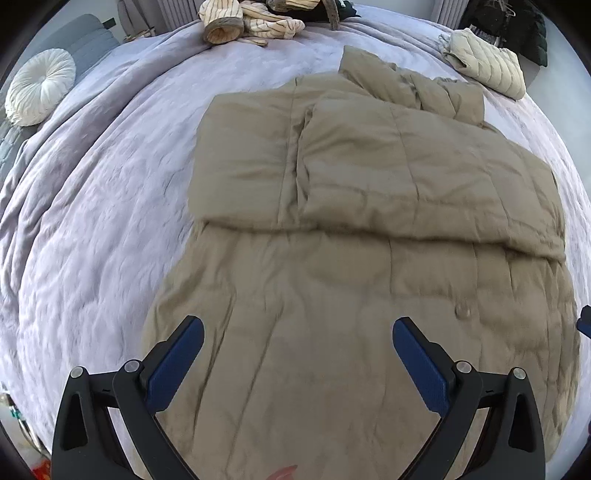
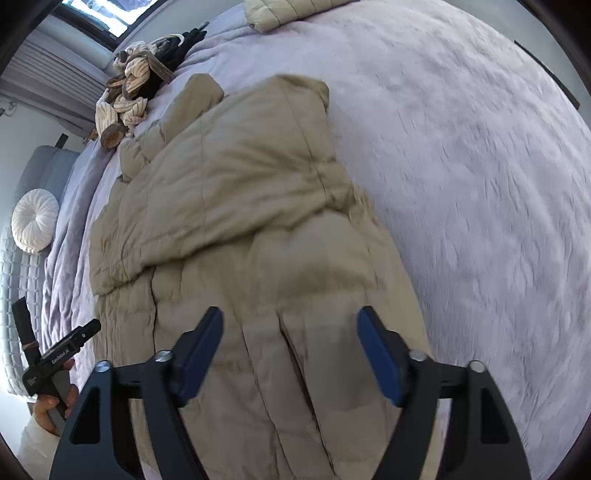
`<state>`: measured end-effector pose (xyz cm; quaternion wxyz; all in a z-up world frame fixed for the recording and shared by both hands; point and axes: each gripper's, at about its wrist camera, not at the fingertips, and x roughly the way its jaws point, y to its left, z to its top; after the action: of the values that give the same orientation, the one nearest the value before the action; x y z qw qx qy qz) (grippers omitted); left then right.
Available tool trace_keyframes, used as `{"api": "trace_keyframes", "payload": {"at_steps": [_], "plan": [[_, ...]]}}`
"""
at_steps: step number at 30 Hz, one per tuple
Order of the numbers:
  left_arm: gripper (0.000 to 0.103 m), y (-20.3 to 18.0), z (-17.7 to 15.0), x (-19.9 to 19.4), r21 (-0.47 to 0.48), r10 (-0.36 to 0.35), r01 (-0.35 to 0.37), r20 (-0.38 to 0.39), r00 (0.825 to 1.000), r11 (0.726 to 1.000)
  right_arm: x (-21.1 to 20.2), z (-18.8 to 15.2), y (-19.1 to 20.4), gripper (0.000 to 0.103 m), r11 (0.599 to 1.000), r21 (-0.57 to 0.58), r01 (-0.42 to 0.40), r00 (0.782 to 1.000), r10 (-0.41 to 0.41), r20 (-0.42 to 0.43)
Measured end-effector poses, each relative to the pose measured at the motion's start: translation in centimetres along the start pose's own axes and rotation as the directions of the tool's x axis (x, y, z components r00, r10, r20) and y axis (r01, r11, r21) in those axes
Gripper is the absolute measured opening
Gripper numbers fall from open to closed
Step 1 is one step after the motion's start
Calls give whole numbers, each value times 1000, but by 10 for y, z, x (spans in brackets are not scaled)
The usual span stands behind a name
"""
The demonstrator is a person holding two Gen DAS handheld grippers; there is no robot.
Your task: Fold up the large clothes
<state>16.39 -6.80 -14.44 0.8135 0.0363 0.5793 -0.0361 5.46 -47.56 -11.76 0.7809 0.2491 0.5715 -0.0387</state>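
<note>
Tan puffer coat [image 1: 369, 229] half-folded, both grippers wide.

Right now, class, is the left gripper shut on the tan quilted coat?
No, the left gripper is open above the tan quilted coat, its blue pads wide apart, holding nothing.

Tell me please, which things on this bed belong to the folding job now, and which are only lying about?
Belonging to the job:
- tan padded coat, partly folded
- left gripper, open
- right gripper, open

Only lying about:
- round white cushion
- striped clothes pile
- folded quilted jacket
- lilac bedcover
</note>
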Motion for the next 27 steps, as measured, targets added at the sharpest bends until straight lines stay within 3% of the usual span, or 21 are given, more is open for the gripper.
{"api": "trace_keyframes", "payload": {"at_steps": [2,5,10,15,23,27], "plan": [[102,2,-10,-5,1,2,-2,-9,1000,1000,-3,-9,-3,84,1000,17,-13,1000,13,-1],[102,4,-21,-10,2,4,-4,-18,1000,1000,-9,-23,-6,103,999,32,-41,999,40,20],[102,16,-43,-14,20,-3,4,-25,1000,1000,-17,-50,-4,103,996,62,-67,996,63,59],[102,45,-75,-25,-5,-55,55,-34,998,998,-23,-80,6,103,991,108,-77,997,73,41],[102,123,-144,-50,-155,-156,147,-48,987,977,-46,-141,6,103,955,239,-174,985,168,44],[102,156,-175,-42,-260,-220,197,-60,974,945,-54,-169,-8,103,913,334,-232,973,218,80]]}}
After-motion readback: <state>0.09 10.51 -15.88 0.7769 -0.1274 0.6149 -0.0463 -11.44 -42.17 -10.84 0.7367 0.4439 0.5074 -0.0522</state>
